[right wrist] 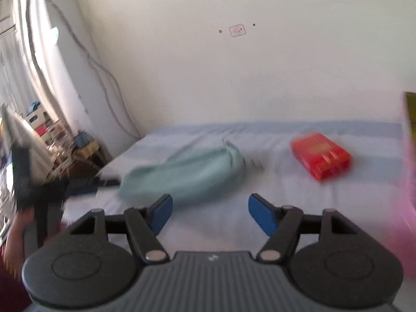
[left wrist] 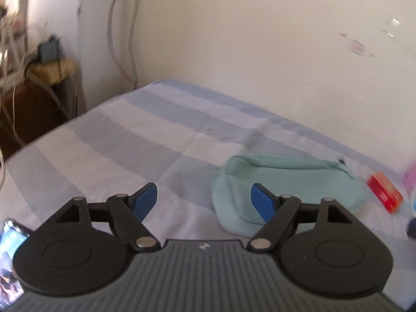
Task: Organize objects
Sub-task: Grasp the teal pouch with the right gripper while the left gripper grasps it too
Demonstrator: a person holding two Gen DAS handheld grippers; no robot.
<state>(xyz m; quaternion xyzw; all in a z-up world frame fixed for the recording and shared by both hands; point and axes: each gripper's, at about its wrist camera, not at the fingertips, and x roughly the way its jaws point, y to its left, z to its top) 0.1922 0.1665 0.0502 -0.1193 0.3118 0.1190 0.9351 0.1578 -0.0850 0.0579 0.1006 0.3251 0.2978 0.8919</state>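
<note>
Striped bedsheet [right wrist: 364, 135]: red box [right wrist: 321, 156], lettering blurred.

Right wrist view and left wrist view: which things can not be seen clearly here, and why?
- Red box: printing unreadable in the right wrist view, motion blur; in the left wrist view also blurred.
- Pink thing: cut off by the right edge, blurred; what it is, cannot tell.
- Teal pouch: the near part is hidden behind a finger of the left hand-held gripper.
</note>
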